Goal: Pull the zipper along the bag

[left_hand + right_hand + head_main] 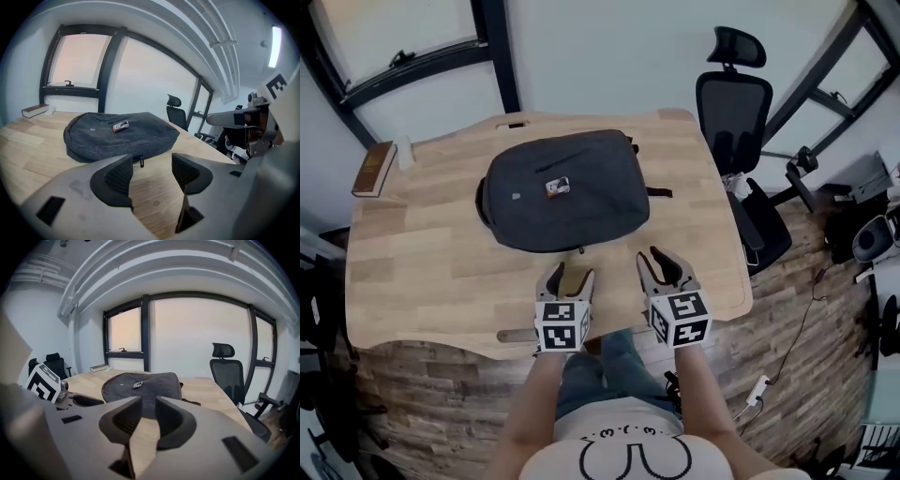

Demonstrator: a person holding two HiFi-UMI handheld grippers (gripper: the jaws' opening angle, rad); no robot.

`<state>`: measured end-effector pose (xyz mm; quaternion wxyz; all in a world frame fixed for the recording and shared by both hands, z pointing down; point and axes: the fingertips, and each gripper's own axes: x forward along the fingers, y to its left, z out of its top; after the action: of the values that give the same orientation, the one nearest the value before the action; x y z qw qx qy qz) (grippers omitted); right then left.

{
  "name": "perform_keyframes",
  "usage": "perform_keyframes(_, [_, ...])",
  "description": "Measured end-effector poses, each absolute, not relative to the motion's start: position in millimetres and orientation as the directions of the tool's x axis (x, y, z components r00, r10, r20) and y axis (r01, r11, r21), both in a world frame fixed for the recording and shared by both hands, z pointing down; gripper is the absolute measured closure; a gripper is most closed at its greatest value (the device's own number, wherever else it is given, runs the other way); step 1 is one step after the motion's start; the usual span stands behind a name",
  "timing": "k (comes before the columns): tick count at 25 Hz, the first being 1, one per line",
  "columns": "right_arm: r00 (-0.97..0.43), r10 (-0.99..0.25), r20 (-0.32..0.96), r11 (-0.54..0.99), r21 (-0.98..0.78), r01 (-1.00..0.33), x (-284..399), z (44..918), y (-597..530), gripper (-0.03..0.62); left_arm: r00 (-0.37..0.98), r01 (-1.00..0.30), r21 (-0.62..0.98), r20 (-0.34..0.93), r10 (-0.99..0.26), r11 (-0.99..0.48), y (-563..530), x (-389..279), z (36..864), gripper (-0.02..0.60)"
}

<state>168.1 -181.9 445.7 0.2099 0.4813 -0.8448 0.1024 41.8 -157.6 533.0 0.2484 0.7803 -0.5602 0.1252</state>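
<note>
the dark bag (565,190) is seen lying flat at the centre of the tabletop (412,253), with its zipper pull (141,161) at the near edge. the left tool (570,273) is held released at lower centre. the right tool (660,262) beside it is narrowly parted and empty too.

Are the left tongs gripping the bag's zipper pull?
No: the left tongs stand open over the table, the zipper pull hanging free beyond them.

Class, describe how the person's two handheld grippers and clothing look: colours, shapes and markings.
The left gripper and right gripper are grey, each with two curved jaws lined with dark, grid-textured pads. Each carries a white cube printed with black square markers. The person wears a white T-shirt and blue jeans.
</note>
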Motion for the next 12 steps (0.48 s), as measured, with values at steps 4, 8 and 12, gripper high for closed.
perform_keyframes(4, [-0.496,-0.722,0.483,0.57,0.009,-0.821,162.4,459.9,-208.5,0.542,0.301,-0.945,0.28,0.53,-0.793,-0.172,-170.4,47.1,558.7,0.324])
perform_keyframes(8, [-0.554,-0.661,0.506,0.639,-0.007,-0.769,161.4,470.8,-239.3,0.543,0.208,-0.963,0.261,0.578,-0.789,-0.062,-191.4,50.9,581.6,0.325])
perform_keyframes(12, [-0.604,-0.601,0.524,0.691,-0.041,-0.722,158.3,481.3,-272.8,0.542,0.105,-0.974,0.223,0.628,-0.771,0.05,-207.3,57.7,603.3,0.355])
